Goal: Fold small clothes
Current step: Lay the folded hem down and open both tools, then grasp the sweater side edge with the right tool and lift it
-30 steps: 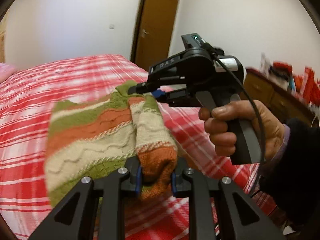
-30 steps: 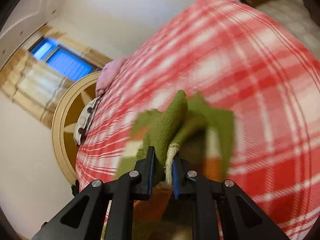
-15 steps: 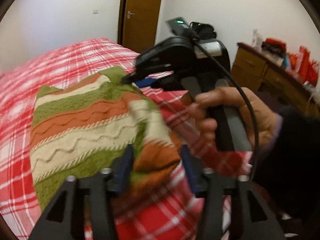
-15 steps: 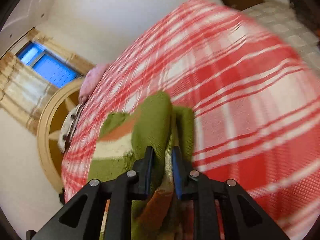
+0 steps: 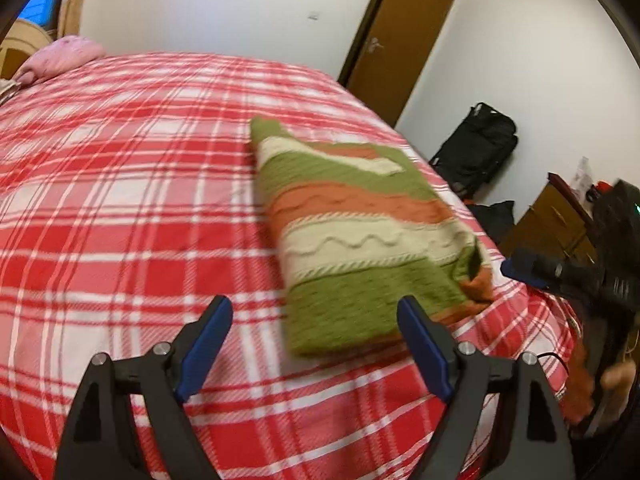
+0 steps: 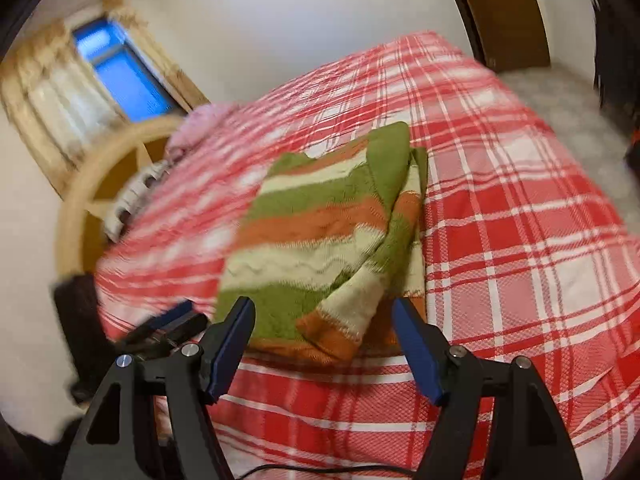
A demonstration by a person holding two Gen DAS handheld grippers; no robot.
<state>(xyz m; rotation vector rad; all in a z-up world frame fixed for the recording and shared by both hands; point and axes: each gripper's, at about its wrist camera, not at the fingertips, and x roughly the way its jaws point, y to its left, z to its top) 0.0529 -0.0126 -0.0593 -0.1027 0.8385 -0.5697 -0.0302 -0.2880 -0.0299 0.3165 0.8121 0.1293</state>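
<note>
A small knitted sweater (image 5: 352,236) with green, orange and cream stripes lies folded on the red plaid bedspread (image 5: 120,208). In the left wrist view my left gripper (image 5: 316,340) hovers just short of its near green hem, jaws opening, nothing between the blue pads. The right gripper (image 5: 532,270) shows dark and blurred at the right edge. In the right wrist view the sweater (image 6: 320,240) lies ahead with a sleeve folded over its right side. My right gripper (image 6: 324,344) stands back from the hem, jaws opening and empty. The left gripper (image 6: 168,324) is blurred at lower left.
A pink pillow (image 5: 60,56) and a wooden headboard (image 6: 92,188) are at the bed's head. A brown door (image 5: 396,40), a black bag (image 5: 476,144) and a wooden dresser (image 5: 552,220) stand beyond the bed's right edge. A curtained window (image 6: 116,72) is on the far wall.
Both grippers let go of the sweater and drew back toward the bed's near edge. The sweater now lies flat and folded on the bedspread; both jaw pairs went from shut to wide.
</note>
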